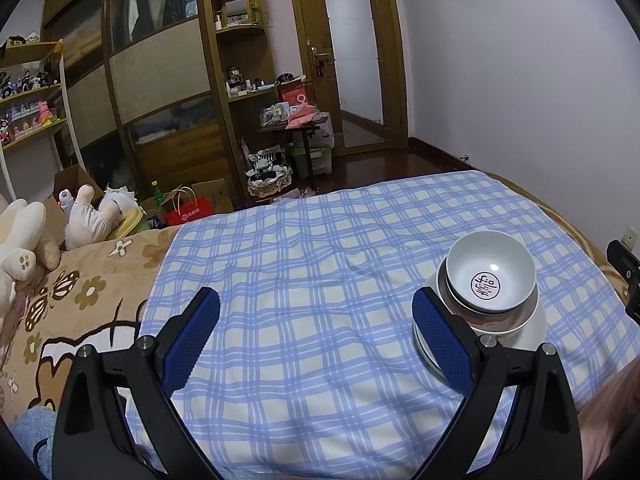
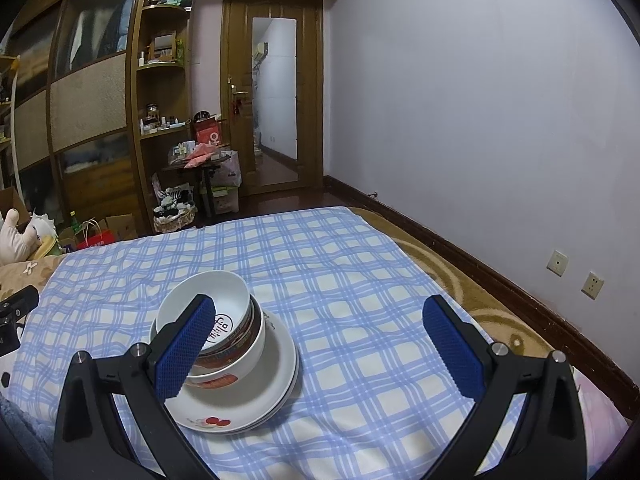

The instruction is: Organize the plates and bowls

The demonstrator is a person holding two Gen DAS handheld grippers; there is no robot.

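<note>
While both sets of jaws stand spread wide with nothing between them, the left gripper (image 1: 316, 320) hovers over the checked cloth (image 1: 300, 248), the stack at its 2 o'clock, just behind its right pad. The right gripper (image 2: 320, 328) has the same stack at its 9 o'clock, partly hidden by its left pad. The top bowl (image 2: 224, 300), white with a dark round mark inside, sits tilted in two more bowls (image 2: 256, 344), and these rest on stacked plates (image 2: 256, 404) with a red print. Plush toys (image 1: 24, 240) lie at 10 o'clock in the left view
</note>
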